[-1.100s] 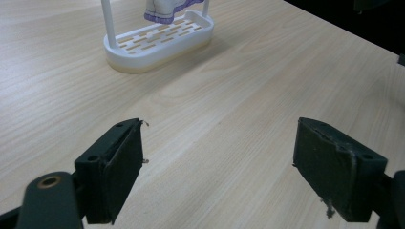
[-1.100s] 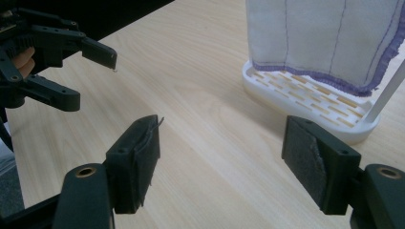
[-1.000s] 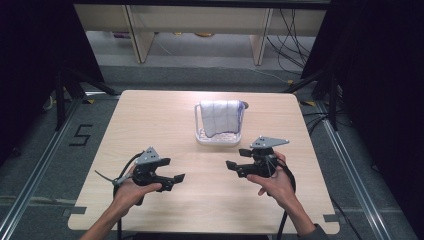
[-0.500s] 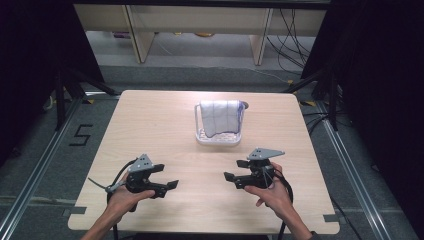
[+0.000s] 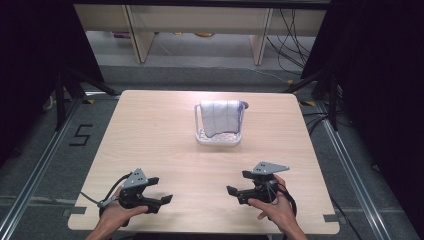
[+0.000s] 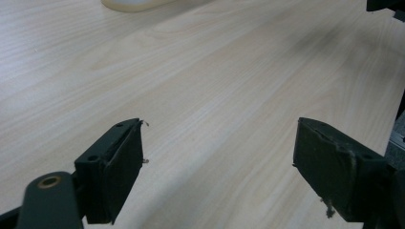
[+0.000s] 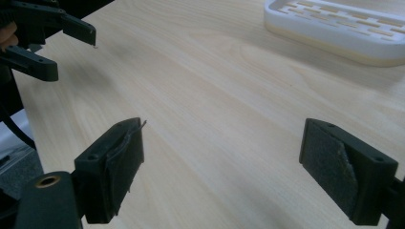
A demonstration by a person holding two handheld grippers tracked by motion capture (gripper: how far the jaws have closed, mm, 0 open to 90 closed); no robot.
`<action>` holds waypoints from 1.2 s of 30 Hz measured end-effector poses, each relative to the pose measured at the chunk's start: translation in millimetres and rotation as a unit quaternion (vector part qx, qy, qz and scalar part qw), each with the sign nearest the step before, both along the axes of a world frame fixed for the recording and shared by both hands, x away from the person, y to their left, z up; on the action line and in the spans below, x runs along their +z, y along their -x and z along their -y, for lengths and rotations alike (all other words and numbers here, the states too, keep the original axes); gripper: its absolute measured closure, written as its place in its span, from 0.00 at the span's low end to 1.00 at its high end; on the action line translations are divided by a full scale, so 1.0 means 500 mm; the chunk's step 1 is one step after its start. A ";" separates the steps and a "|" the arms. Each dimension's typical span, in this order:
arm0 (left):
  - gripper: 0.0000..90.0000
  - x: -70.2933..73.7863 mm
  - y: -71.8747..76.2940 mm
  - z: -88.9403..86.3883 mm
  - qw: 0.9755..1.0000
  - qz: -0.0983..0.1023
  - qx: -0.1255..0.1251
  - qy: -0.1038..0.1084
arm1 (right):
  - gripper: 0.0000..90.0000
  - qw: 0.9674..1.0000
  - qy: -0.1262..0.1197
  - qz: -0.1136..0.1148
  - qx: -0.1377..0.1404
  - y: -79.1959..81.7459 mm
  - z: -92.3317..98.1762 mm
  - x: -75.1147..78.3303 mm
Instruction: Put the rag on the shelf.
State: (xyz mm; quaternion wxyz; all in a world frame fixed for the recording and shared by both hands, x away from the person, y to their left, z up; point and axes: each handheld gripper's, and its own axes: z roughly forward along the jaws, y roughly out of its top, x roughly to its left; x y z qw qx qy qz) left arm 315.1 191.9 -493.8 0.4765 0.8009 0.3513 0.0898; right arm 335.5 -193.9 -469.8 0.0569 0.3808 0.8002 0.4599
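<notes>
The white rack (image 5: 218, 136) with a towel (image 5: 220, 116) draped over it stands at the desk's (image 5: 150, 130) far middle, well apart from both tongs. Nearer the person than the rack, the left tongs (image 5: 159, 190) and right tongs (image 5: 238, 183) hang spread, pinching nothing; the right's jaws have just been opening. Bare desk lies between.

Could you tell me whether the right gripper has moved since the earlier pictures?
Yes. The right gripper has drawn back toward the table's near edge, farther from the white rack, which has stayed put.
</notes>
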 end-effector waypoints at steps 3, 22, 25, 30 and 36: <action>0.19 -0.006 0.010 0.002 1.000 0.001 0.001 -0.005 | 0.18 1.000 -0.007 0.001 0.008 0.013 0.005 -0.010; 0.18 -0.029 0.043 0.014 1.000 0.006 0.003 -0.027 | 0.18 0.998 0.045 -0.005 0.032 0.067 -0.006 -0.056; 0.18 -0.031 0.042 0.016 1.000 0.004 0.001 -0.026 | 0.18 0.998 0.057 0.000 0.042 0.069 -0.012 -0.057; 0.18 -0.032 0.041 0.017 1.000 0.003 0.001 -0.028 | 0.18 0.997 0.058 0.000 0.045 0.068 -0.014 -0.058; 0.18 -0.030 0.039 0.013 0.999 0.004 -0.002 -0.033 | 0.18 0.997 0.054 -0.001 0.052 0.068 -0.018 -0.059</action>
